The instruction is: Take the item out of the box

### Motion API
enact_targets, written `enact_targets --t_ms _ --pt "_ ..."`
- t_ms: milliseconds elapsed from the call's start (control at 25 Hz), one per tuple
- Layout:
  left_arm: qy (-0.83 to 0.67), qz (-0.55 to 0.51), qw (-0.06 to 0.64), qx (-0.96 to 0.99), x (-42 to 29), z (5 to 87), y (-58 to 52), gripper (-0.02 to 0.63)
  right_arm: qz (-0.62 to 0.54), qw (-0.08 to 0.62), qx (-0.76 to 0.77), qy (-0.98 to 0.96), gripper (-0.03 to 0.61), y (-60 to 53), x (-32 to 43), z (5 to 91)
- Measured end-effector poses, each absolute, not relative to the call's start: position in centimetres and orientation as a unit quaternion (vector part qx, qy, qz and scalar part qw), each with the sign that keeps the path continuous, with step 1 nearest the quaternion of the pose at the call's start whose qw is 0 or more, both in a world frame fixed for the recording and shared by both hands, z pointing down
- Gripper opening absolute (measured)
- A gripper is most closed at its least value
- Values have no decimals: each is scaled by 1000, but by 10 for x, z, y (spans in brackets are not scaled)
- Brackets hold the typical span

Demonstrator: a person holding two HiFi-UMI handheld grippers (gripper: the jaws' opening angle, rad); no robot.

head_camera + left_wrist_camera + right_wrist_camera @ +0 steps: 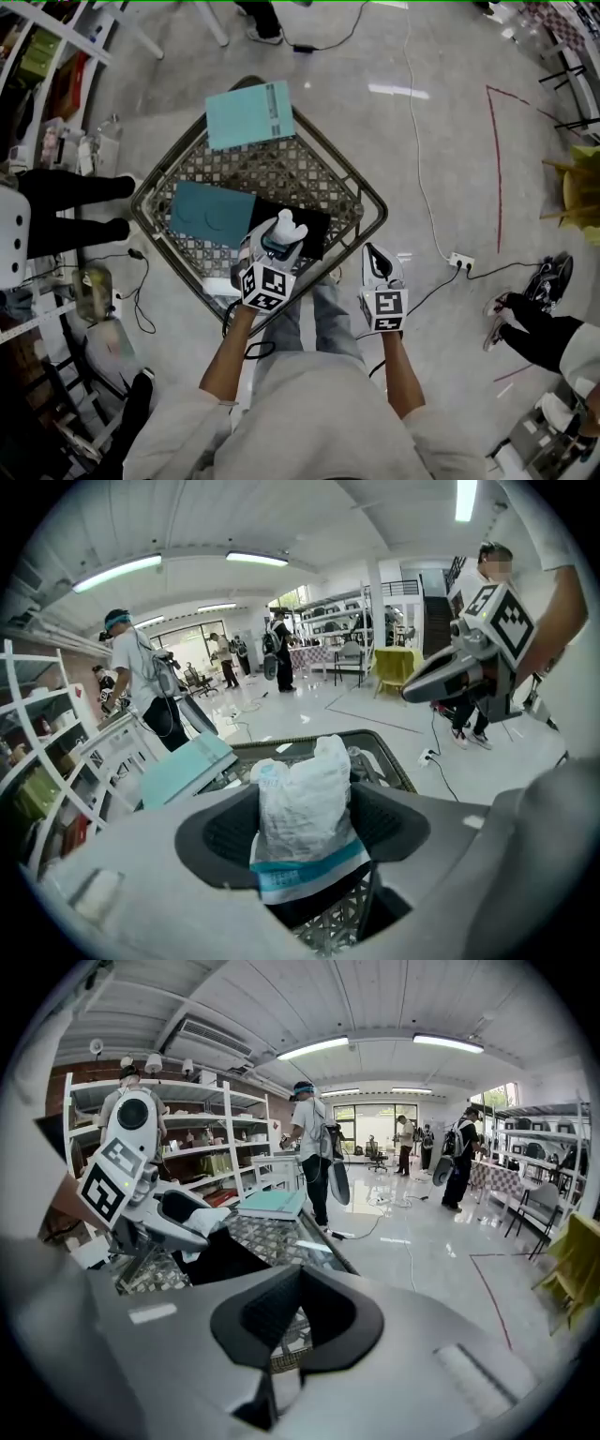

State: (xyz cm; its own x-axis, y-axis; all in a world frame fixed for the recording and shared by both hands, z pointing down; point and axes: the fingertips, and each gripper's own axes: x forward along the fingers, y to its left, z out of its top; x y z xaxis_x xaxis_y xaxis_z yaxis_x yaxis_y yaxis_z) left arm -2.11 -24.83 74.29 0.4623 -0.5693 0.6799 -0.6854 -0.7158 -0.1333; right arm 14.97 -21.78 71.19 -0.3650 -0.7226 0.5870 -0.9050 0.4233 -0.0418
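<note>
Left gripper [305,834] is clamped on a white crinkled plastic packet with a teal band [302,794]. We see the packet held over a black panel [314,234] just beside the flat teal cardboard box [208,214] on the lattice-topped table [371,201]. Right gripper [298,1314] is at the table's edge, jaws together on nothing. We judge the lift-out under way; next, the packet needs carrying clear of the box. We cannot read the packet's grey print.

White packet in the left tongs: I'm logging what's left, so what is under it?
Under the white packet, clamped in the left tongs, lie a black object and the woven tray. The packet covers what sits directly beneath.
</note>
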Motion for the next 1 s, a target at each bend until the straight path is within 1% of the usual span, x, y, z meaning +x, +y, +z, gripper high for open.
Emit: enact_targets --t_ms 200,560,1000 --pt "-407 291 104 859 -26 711 -255 313 180 249 504 -807 -2 -220 150 706" --pt "-437 195 150 865 -25 677 -257 313 167 244 508 -809 -2 -225 149 691" --pt "-457 150 137 866 -29 618 -273 312 126 213 526 -814 -2 -244 153 642"
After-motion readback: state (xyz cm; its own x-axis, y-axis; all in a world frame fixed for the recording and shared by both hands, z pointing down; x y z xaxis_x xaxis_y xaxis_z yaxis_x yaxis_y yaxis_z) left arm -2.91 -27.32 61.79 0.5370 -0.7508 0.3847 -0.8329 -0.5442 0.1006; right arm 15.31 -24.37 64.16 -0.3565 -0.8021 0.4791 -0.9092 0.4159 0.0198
